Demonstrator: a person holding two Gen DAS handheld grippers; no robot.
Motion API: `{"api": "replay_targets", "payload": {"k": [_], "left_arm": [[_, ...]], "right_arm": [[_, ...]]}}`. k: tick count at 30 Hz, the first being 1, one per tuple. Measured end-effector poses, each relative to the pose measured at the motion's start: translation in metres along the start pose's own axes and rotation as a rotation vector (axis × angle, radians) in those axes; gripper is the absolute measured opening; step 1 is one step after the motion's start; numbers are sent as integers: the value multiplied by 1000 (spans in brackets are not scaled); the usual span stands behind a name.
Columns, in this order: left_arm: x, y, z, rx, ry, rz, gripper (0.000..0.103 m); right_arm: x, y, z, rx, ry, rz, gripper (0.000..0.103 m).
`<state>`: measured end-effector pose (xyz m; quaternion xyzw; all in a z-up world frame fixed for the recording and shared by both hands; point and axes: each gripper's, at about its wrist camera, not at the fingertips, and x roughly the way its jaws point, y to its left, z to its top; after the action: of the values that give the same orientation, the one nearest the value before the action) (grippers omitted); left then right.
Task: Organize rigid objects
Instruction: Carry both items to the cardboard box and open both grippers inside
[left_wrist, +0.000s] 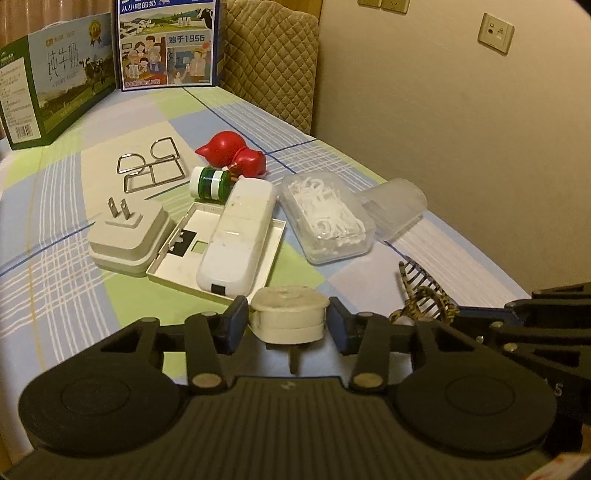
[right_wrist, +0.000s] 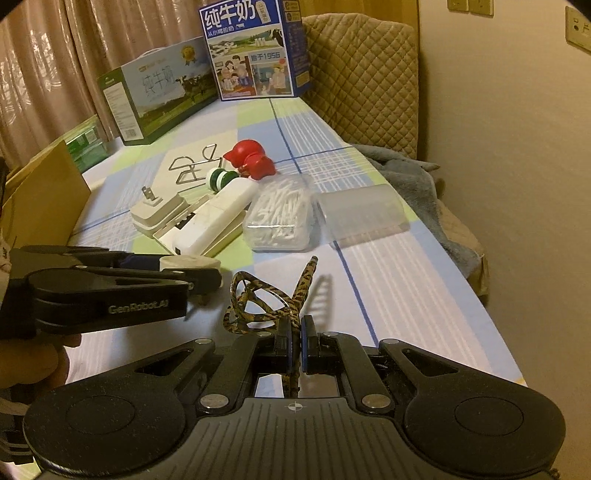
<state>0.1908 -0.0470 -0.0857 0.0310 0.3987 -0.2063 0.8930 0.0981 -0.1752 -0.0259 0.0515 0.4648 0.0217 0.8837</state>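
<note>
Over bed | left tool (left_wrist: 287, 320) tilted down, grasping round plug (left_wrist: 288, 314) | right tool (right_wrist: 294, 350) clenched on hair claw (right_wrist: 258, 299)

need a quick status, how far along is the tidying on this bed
Done: nothing looks sorted yet. In hand: the left gripper pinches a round white plug; the right gripper is shut on a leopard-print hair claw. Left: the square adapter, red toy and floss pick box lie loose.

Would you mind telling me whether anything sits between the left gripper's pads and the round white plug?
Nothing visible does: the left gripper has the round white plug directly between its blue pads, with no other object in between.
</note>
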Motion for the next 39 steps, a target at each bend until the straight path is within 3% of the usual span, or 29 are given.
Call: {"api": "replay_targets", "payload": {"k": [11, 21, 27, 33, 39], "left_arm": [[-24, 8, -6, -27, 0, 41, 37], [-108, 38, 21, -75, -112, 152, 37], [-180, 79, 29, -100, -173, 265, 37], [-248, 138, 10, -150, -170, 429, 37], [-283, 191, -20, -197, -130, 525, 37]], "right_arm": [[-7, 3, 1, 15, -33, 33, 1], [-36, 38, 34, 12, -113, 201, 1], [-59, 95, 67, -63, -147, 361, 1], [-68, 178, 89, -167, -154, 531, 1], [-40, 252, 87, -251, -70, 627, 1]]}}
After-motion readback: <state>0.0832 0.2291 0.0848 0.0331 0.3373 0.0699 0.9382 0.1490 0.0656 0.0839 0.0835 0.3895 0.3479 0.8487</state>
